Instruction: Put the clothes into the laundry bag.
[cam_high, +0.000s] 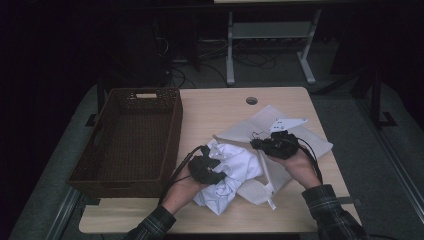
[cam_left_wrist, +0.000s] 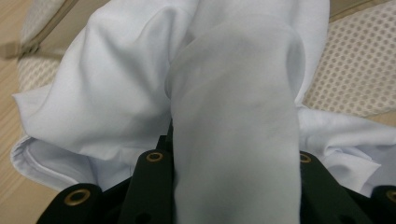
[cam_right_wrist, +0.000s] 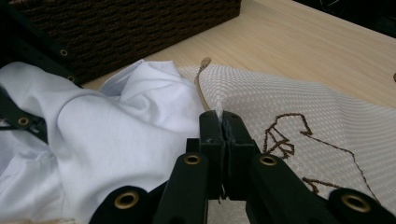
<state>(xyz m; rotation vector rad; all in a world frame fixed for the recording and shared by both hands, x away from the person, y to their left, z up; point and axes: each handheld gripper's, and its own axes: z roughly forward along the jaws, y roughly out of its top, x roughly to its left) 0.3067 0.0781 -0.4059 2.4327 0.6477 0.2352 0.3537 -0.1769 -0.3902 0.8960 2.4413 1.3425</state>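
On the tabletop, near edge: a white garment (cam_high: 232, 172) lies crumpled between the two grippers, close to the person's side and partly on top of a mesh bag (cam_high: 280, 131).
Left gripper (cam_high: 206, 169): held in the person's left hand at the garment's left side; in the left gripper view a thick fold of the white cloth (cam_left_wrist: 233, 140) runs up between its black jaws, which pinch it.
Right gripper (cam_high: 276, 143): held in the person's right hand, right of the garment; in the right gripper view its jaws are pressed together on a raised pinch of the mesh bag (cam_right_wrist: 299, 112).
Mesh bag: pale, open-weave, spread flat over the right half of the tabletop and reaching toward the right edge; a thin brown line pattern (cam_right_wrist: 285, 133) shows on it just beside the jaws, and a beige zip band (cam_high: 266, 172) runs along its side next to the garment.
Garment and bag: touching, the white cloth bunched against the lifted edge of the mesh.
Basket (cam_high: 131, 137): dark brown, woven, at the left edge of the tabletop, just beside the left gripper.
Far edge: a round hole (cam_high: 252, 100) in the tabletop, well apart from both grippers.
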